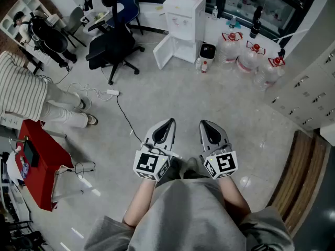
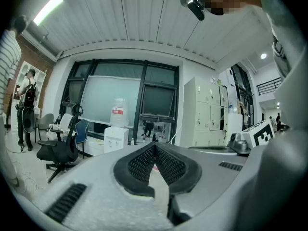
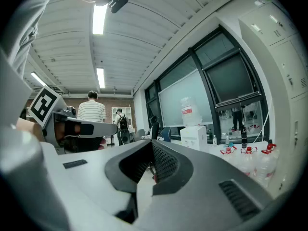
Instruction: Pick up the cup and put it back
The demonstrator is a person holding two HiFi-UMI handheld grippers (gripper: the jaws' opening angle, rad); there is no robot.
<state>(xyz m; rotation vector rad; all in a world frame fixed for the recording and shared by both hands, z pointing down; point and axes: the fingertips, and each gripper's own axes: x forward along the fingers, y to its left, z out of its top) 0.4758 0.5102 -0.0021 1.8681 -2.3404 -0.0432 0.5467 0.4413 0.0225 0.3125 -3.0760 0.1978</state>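
I see no cup to judge handling; grey left claw [image 1: 168, 122] and right claw [image 1: 203, 124], lower centre, both pressed together, empty.

- Shells of left gripper [image 2: 155, 147] and right gripper [image 3: 152, 144]: matt grey plastic, finely grained.
- Pads of fingers [image 2: 139, 165]: black, dimpled, matt.
- The floor [image 1: 178, 98]: pale, speckled, smooth, slight sheen.
- The water dispenser [image 1: 184, 17]: smooth white plastic.
- The water jugs [image 1: 250, 56]: clear plastic.

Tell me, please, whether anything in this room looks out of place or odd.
The water dispenser stands with its lower door swung open, and a power strip with its cable lies loose across the floor.
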